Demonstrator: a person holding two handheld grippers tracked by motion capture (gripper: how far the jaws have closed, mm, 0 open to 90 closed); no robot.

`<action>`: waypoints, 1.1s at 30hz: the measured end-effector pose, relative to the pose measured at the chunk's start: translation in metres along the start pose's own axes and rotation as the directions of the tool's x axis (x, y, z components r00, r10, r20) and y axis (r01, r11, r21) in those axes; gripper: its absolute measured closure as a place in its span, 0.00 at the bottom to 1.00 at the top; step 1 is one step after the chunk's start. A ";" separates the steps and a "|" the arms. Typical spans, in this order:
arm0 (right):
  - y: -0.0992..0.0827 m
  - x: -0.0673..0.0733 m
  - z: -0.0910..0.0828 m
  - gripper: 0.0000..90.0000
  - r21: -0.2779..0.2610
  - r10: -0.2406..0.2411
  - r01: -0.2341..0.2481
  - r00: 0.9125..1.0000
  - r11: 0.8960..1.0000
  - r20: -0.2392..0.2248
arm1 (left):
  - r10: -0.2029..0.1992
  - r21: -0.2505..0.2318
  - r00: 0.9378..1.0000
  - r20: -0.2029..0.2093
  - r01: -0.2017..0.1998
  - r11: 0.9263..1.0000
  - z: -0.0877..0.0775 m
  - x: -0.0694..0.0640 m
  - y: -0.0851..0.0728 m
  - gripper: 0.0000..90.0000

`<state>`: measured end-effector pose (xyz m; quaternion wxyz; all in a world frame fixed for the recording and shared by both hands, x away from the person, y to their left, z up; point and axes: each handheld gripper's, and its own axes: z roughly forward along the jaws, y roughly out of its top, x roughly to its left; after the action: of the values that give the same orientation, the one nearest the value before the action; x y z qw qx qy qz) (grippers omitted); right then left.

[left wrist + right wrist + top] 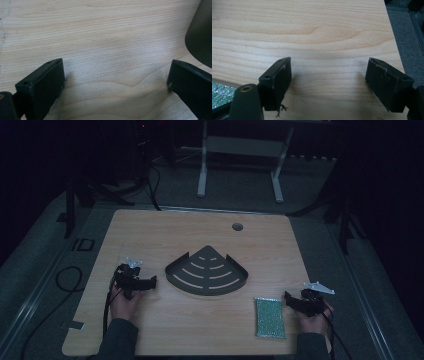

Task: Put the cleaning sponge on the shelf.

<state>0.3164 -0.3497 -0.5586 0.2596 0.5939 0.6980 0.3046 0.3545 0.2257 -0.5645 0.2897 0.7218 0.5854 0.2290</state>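
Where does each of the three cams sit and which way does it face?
High view: above the person's side, looking forward and down on the table; forearms, hands, left gripper and right gripper show.
Left gripper view: rides that gripper, looks along its open jaws over bare wood to the dark corner tray.
Right gripper view: looks along its open jaws; green sponge at lower left.
Shared: tray and sponge also appear in the high view.

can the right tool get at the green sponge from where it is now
Probably yes. The right tool is open, empty, and just right of the green sponge, with bare table between them.
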 end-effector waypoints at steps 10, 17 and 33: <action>0.000 -0.003 -0.005 0.32 0.004 0.018 -0.018 0.999 1.000 -0.027 | -0.006 -0.002 1.000 -0.004 0.006 1.000 0.000 0.000 0.000 0.02; 0.003 0.007 -0.020 0.50 0.010 -0.028 0.029 0.998 1.000 -0.059 | -0.006 -0.002 1.000 -0.004 0.006 1.000 0.000 0.000 0.000 0.02; -0.019 0.053 -0.075 0.99 0.000 -0.199 0.205 0.953 0.979 -0.227 | -0.006 -0.001 1.000 -0.004 0.006 1.000 0.000 0.000 0.000 0.02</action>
<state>0.2405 -0.3082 -0.5218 0.2014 0.4839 0.7835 0.3338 0.3550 0.2256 -0.5645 0.2895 0.7194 0.5880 0.2301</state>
